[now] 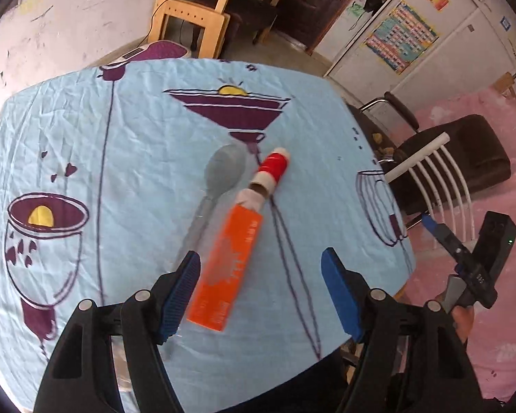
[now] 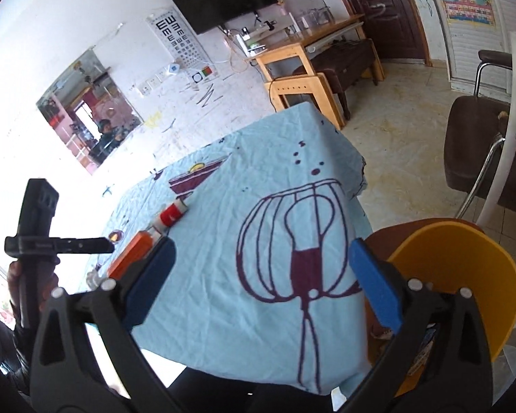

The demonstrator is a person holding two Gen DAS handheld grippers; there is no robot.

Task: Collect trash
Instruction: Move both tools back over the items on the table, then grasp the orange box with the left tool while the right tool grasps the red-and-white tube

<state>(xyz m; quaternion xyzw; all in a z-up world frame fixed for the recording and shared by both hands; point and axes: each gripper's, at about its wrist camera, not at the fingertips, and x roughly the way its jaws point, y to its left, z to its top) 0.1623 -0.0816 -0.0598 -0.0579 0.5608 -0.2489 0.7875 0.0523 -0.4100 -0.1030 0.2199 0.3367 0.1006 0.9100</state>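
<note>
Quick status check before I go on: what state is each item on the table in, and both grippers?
orange box: lying flat on the cloth, its far-end flap open, not gripped.
red thread spool: on its side, at the box's far end.
grey spoon: lying flat, bowl pointing away, left of the box.
left gripper: open, empty, box's near end between its jaws.
right gripper: open wide, empty, over bare tablecloth.

Lying on the tablecloth (image 1: pixel 137 130): one orange box (image 1: pixel 225 272), one red thread spool (image 1: pixel 271 172), one grey spoon (image 1: pixel 220 175).
</note>
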